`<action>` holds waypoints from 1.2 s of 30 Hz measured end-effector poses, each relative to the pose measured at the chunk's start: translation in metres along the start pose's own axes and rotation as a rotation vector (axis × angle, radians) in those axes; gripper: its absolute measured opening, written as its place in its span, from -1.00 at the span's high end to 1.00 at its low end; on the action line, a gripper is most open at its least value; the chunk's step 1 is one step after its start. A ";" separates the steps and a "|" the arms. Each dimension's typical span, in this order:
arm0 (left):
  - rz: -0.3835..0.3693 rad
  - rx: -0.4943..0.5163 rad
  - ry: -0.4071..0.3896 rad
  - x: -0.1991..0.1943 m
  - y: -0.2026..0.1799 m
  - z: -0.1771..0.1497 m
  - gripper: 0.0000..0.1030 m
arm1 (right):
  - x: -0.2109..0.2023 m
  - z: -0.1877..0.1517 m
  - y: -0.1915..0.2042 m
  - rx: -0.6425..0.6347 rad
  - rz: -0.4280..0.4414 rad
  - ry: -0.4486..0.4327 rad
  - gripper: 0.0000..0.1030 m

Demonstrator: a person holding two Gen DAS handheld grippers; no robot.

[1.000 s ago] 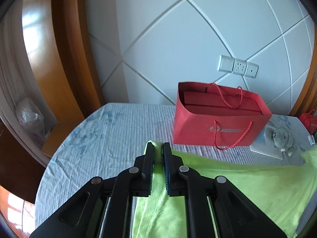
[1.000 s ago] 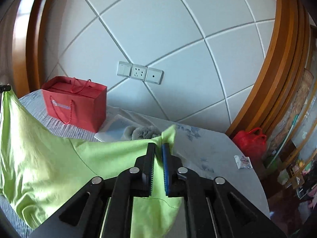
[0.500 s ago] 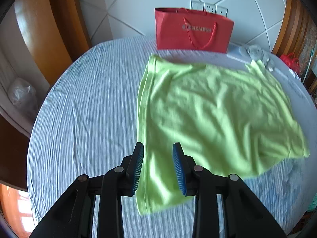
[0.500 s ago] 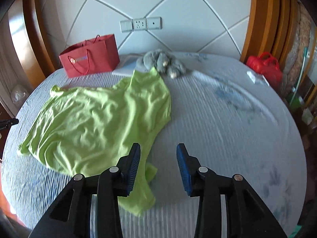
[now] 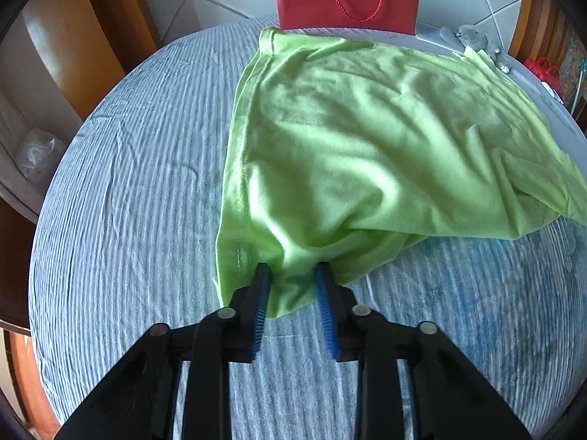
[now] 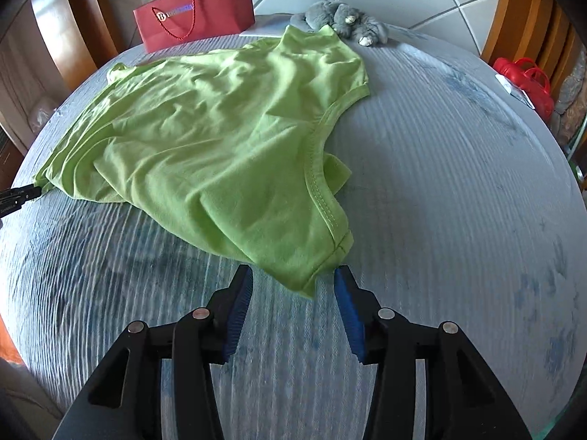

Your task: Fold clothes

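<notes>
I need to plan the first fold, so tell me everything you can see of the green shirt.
The green shirt is a lime, soft knit top with stitched hems and a ribbed armhole edge. It lies spread but rumpled on the striped bedcover, its far edge near the red bag and grey plush toy. The open left gripper straddles one near corner; the open right gripper frames another.

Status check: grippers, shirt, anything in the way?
Left gripper open, straddling shirt corner. Right gripper open at near hem. Shirt flat, wrinkled. Red bag, plush toy beyond it.
</notes>
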State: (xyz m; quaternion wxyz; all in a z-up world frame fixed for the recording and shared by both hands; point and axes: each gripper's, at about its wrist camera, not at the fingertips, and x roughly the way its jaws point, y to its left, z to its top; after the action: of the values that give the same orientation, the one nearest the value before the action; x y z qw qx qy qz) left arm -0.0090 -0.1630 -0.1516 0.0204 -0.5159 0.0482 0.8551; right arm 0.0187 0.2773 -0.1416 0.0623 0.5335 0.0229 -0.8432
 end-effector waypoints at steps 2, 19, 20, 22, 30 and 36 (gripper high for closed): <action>-0.017 0.000 -0.016 -0.008 -0.002 0.004 0.98 | 0.003 0.005 -0.002 0.009 -0.002 0.016 0.74; -0.026 -0.128 -0.108 0.008 0.064 0.119 0.88 | -0.019 0.179 -0.045 0.098 -0.002 -0.157 0.52; -0.031 -0.118 -0.096 0.006 0.064 0.109 0.72 | -0.023 0.168 -0.044 0.089 -0.003 -0.162 0.50; -0.038 -0.102 -0.064 0.006 0.063 0.087 0.42 | -0.029 0.145 -0.040 0.069 -0.008 -0.160 0.12; -0.061 -0.091 0.002 0.035 0.054 0.061 0.33 | 0.003 0.076 -0.011 0.002 0.033 -0.012 0.02; -0.078 -0.082 0.021 0.049 0.035 0.069 0.36 | 0.017 0.078 0.014 -0.104 0.032 -0.002 -0.04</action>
State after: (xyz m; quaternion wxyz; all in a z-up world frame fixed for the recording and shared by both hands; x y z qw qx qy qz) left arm -0.0954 -0.1915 -0.1614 0.0321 -0.5266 -0.0067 0.8495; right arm -0.0572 0.2541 -0.1230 0.1036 0.5290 0.0582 -0.8403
